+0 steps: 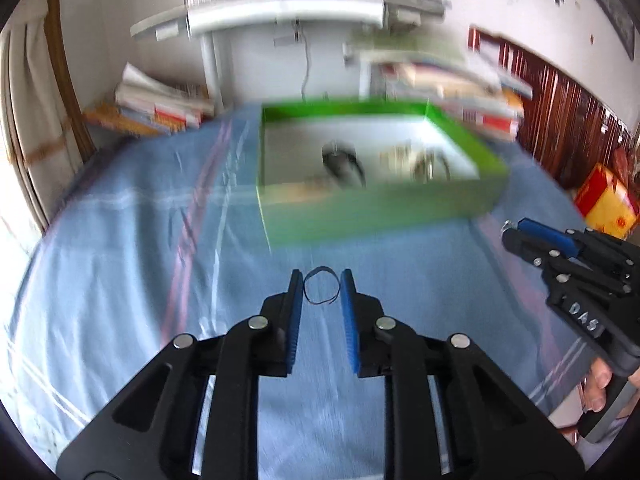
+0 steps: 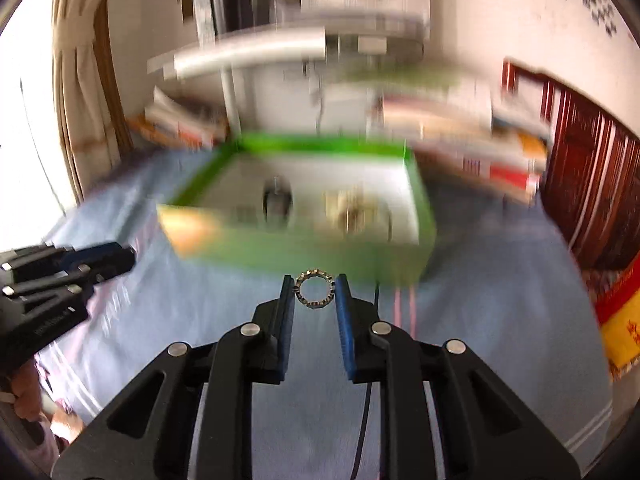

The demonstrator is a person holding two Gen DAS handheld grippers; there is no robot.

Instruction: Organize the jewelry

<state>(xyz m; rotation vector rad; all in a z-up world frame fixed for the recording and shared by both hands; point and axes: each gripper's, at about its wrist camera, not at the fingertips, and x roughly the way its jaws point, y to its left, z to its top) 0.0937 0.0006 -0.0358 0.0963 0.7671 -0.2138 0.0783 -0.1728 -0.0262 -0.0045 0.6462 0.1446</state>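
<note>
On blue cloth point(image 1: 120, 280), far green box point(image 1: 380, 208), contents blurred; left gripper point(image 1: 322, 288) clamps dark ring point(image 1: 321, 289), right gripper point(image 2: 314, 288) clamps beaded ring point(image 2: 314, 288).

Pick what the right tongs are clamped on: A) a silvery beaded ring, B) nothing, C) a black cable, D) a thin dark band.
A: in the right wrist view the right tongs pinch a silvery beaded ring between their blue pads, short of the green box.

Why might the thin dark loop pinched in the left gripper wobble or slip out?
The thin dark loop looks like fine cord or elastic with a loose end, so it is probably floppy and very light. The left gripper holds it only by its edges, so it could squash or slip.
</note>
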